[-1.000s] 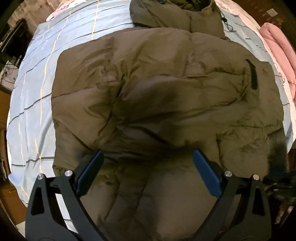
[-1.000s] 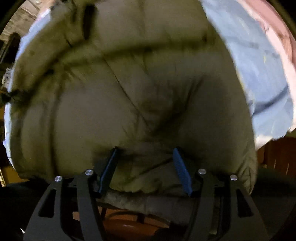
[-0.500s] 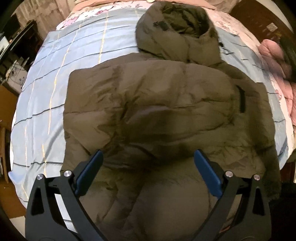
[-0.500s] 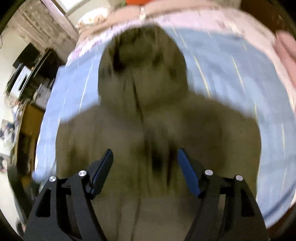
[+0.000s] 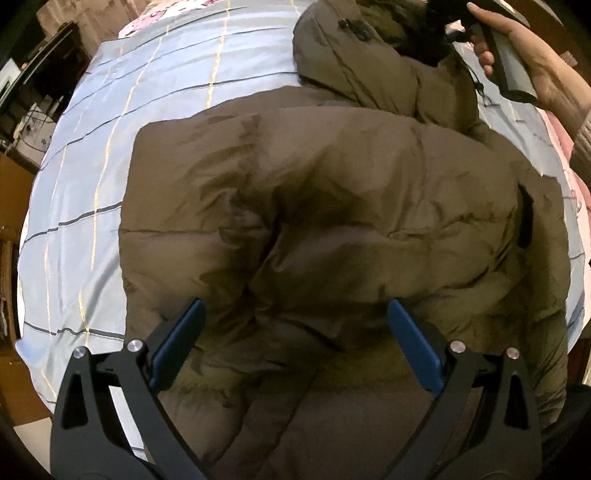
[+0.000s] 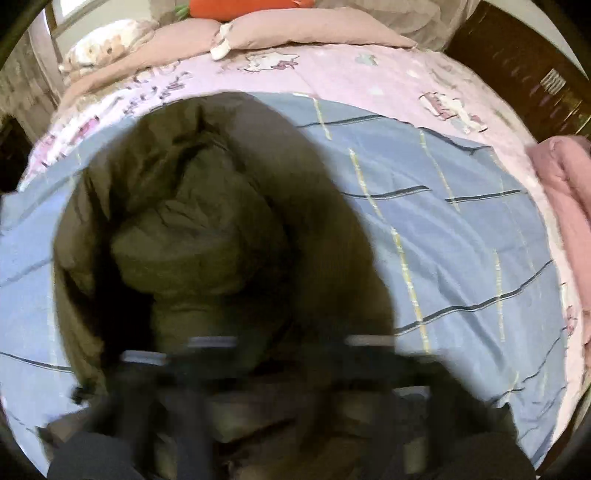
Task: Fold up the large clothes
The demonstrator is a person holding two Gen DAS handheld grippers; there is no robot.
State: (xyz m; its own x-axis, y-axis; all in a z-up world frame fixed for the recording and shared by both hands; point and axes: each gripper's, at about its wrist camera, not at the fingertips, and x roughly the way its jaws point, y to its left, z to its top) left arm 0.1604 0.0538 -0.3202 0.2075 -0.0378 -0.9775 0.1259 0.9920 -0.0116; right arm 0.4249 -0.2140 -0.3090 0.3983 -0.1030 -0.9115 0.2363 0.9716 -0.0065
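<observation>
An olive puffer jacket (image 5: 332,203) lies flat on the blue checked bed cover (image 5: 110,110), its hood (image 5: 362,62) pointing to the far end. My left gripper (image 5: 295,306) hangs open over the jacket's lower body, nothing between its blue pads. A hand (image 5: 535,62) holds my right gripper (image 5: 439,37) at the hood's far right rim. In the right wrist view that gripper (image 6: 291,354) is a dark blur low over the hood (image 6: 192,221), its jaws closing to shut. Blur hides whether cloth is pinched between them.
Bare blue cover (image 6: 461,240) spreads right of the hood. Beyond it lie a pink cartoon sheet (image 6: 332,70) and pillows (image 6: 295,33). A folded pink blanket (image 6: 569,192) sits at the right edge. Dark furniture (image 5: 48,74) stands left of the bed.
My right gripper swept from the jacket's lower hem up to the hood and its jaws came together. The left gripper drifted slightly and stayed open.
</observation>
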